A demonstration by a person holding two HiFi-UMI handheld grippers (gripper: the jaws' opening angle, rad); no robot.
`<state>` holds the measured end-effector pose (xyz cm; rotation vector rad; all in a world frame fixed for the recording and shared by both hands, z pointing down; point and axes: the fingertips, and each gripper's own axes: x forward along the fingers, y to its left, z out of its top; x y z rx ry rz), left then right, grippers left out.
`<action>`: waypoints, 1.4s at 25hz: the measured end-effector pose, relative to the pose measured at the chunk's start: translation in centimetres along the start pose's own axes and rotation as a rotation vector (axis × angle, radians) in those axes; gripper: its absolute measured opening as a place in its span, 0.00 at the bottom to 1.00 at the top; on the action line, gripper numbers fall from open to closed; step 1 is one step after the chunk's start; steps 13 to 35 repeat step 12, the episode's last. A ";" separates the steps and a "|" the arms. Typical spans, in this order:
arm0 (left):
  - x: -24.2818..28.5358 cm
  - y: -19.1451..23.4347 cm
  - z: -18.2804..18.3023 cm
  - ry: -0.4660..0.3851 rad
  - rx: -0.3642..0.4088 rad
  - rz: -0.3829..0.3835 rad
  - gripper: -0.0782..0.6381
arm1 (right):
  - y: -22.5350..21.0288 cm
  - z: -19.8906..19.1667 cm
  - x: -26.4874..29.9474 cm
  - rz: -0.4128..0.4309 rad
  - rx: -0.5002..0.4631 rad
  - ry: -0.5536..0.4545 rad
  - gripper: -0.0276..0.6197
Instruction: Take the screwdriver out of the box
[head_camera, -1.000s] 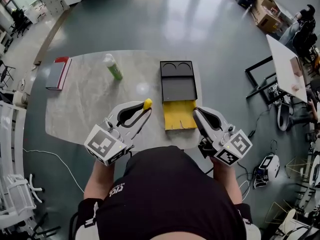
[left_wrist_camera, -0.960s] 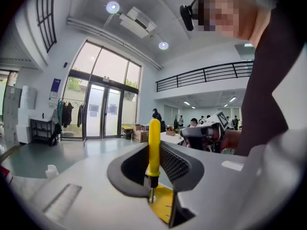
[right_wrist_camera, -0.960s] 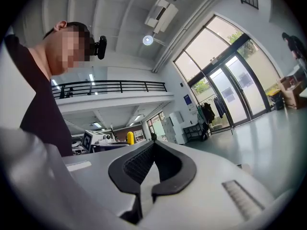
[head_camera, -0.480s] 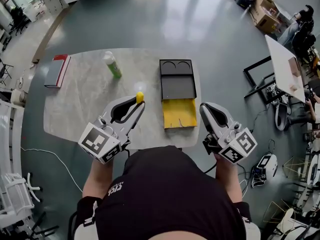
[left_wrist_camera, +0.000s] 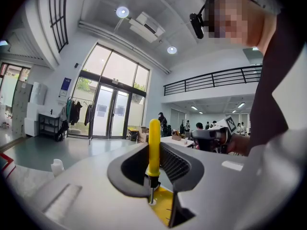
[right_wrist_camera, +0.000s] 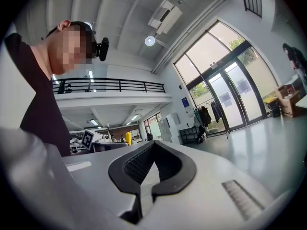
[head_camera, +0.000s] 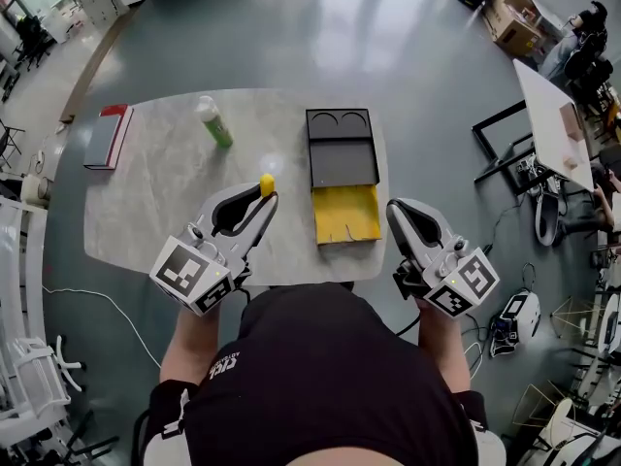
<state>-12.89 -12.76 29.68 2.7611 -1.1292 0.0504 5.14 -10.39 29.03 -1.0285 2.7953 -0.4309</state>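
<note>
Yellow-handled, the screwdriver (left_wrist_camera: 154, 145) stands upright, pinched in our left gripper (head_camera: 263, 198) over the table (head_camera: 146, 212), further left of the box (head_camera: 342, 158) than a second ago. Our right gripper (head_camera: 399, 212) is pressed together, empty.

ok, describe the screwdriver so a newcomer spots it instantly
Over the pale marble table, left of the black-and-yellow box, find the left gripper. The screwdriver stands upright in its tongs: slim yellow handle, unlike the green bottle beyond.
</note>
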 end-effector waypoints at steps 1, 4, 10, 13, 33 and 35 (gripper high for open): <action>0.1 0.0 0.0 0.002 0.000 -0.002 0.21 | -0.1 0.0 -0.1 -0.004 0.001 0.000 0.06; 0.3 -0.1 -0.2 0.009 -0.001 -0.007 0.20 | -0.5 -0.2 -0.3 -0.016 0.006 -0.003 0.06; 1.1 -0.3 -0.6 0.021 -0.007 -0.016 0.21 | -0.7 -0.5 -0.6 -0.013 0.013 -0.003 0.06; 1.3 -0.4 -0.5 0.021 -0.006 -0.019 0.21 | -0.7 -0.5 -0.7 -0.013 0.013 -0.003 0.06; 1.3 -0.4 -0.5 0.021 -0.006 -0.019 0.21 | -0.7 -0.5 -0.7 -0.013 0.013 -0.003 0.06; 1.3 -0.4 -0.5 0.021 -0.006 -0.019 0.21 | -0.7 -0.5 -0.7 -0.013 0.013 -0.003 0.06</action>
